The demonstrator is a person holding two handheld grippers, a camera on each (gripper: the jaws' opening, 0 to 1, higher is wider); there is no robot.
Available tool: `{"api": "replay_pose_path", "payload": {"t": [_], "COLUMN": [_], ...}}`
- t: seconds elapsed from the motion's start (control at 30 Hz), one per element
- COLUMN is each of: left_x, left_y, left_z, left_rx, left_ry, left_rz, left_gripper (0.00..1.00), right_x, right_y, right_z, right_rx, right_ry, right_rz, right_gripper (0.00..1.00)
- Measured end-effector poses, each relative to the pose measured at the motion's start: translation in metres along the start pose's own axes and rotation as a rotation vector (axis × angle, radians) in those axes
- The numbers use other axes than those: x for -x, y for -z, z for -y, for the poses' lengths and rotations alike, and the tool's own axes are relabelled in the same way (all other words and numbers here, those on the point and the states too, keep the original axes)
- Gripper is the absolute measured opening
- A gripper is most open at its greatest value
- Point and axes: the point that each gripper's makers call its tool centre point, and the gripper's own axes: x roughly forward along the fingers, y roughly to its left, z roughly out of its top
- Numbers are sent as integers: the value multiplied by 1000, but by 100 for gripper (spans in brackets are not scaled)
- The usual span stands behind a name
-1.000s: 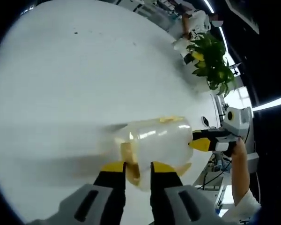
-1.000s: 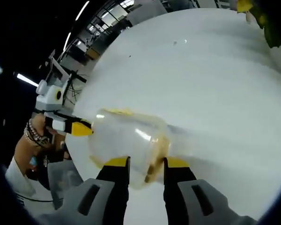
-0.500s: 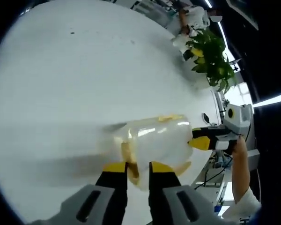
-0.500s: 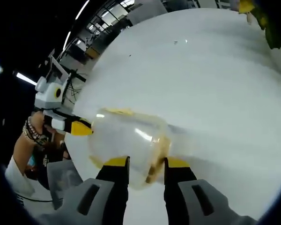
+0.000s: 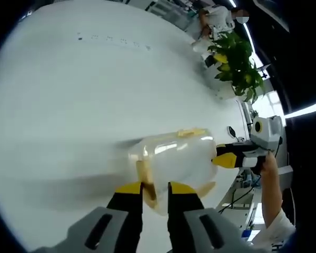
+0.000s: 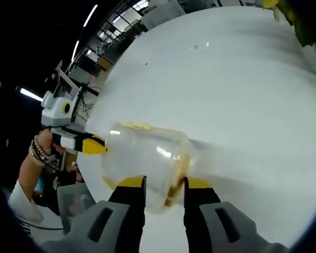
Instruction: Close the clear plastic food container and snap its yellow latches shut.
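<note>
Pinching the yellow latch [image 5: 146, 182] at 6 o'clock, my left claw [image 5: 149, 188] grips the clear food container [image 5: 176, 161] on the white bench [image 5: 68, 105]; my right claw [image 6: 165, 184] clamps the opposite end. Uneven squeezing could slide it benchward, unlatched.

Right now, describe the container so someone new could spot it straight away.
Start at the big white table. Near its edge, at the side away from the plant, sits the container between the left claw and the right claw. It is the one clear plastic tub, with yellow latches.
</note>
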Motion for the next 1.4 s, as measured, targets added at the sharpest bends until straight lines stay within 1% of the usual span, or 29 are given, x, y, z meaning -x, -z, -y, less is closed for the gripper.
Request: {"api": "replay_pose_path", "payload": {"t": [0.03,0.1,0.17,0.23,0.3,0.33,0.37,0.4,0.43,0.47,0.5,0.53,0.57,0.6,0.63,0.67,0.7,0.73,0.77,0.8,0.87,0.93,0.97,1.0,1.07,1.1,1.17,1.27,1.4], "left_x": [0,1,2,5,9,12,13,17,20,22,23,23,24,25,28,29,28,25,21,14,2,-9,-15,-17,-22,-25,-29,-30,-29], "left_y": [1,2,1,1,1,-4,-4,-5,-5,-6,-6,-8,-9,-12,-16,-21,-21,-19,-17,-16,-13,-13,-12,-14,-17,-17,-17,-12,-5], "left_z": [1,1,1,0,-1,-6,-4,-13,-12,-13,-8,-5,5,10,19,25,32,42,49,53,60,68,71,72,77,78,78,79,81], "left_rx": [-5,-35,-116,-194,-221,-260,-283,-318,-366,-385,-408,-413,-419,-432,-468,-493,-503,-525,-545,-533,-539,-517,-488,-482,-501,-512,-521,-517,-476], "left_ry": [-4,-8,-8,0,-2,-18,-15,-72,-83,-94,-85,-73,-43,-27,-24,-17,0,31,46,48,66,99,112,117,119,115,115,133,173], "left_rz": [3,14,65,121,171,199,229,239,265,274,294,304,339,362,420,457,477,481,481,470,439,427,419,422,437,434,428,415,399], "left_gripper": [10,11,12,11,7,7,5,0,0,0,0,0,0,0,0,0,0,0,0,0,0,0,0,0,0,0,0,0,0], "right_x": [1,2,3,3,7,9,14,19,25,29,33,34,34,32,30,28,25,20,15,8,-4,-12,-15,-17,-20,-21,-23,-24,-29], "right_y": [0,-1,0,-1,-3,-5,-6,-20,-33,-40,-44,-45,-43,-45,-46,-48,-49,-49,-46,-45,-39,-39,-38,-38,-38,-37,-37,-39,-44], "right_z": [0,0,0,-1,2,3,7,15,14,16,16,13,9,3,-3,-10,-16,-24,-28,-36,-44,-50,-53,-55,-60,-62,-64,-63,-66], "right_rx": [2,42,97,200,223,212,212,235,251,260,274,283,284,293,309,326,335,353,374,401,449,457,472,475,469,464,465,473,463], "right_ry": [0,-7,-15,-25,-19,-15,-3,45,49,69,78,72,68,53,36,18,3,-6,-13,-23,-26,-28,-32,-34,-54,-70,-70,-64,-68], "right_rz": [1,-7,-11,0,14,6,10,68,130,157,170,165,164,170,178,190,201,196,188,179,144,142,138,141,146,143,144,145,146], "right_gripper": [25,26,27,29,27,25,22,17,18,16,10,7,6,3,0,0,0,0,0,0,0,0,0,0,0,0,0,0,0]}}
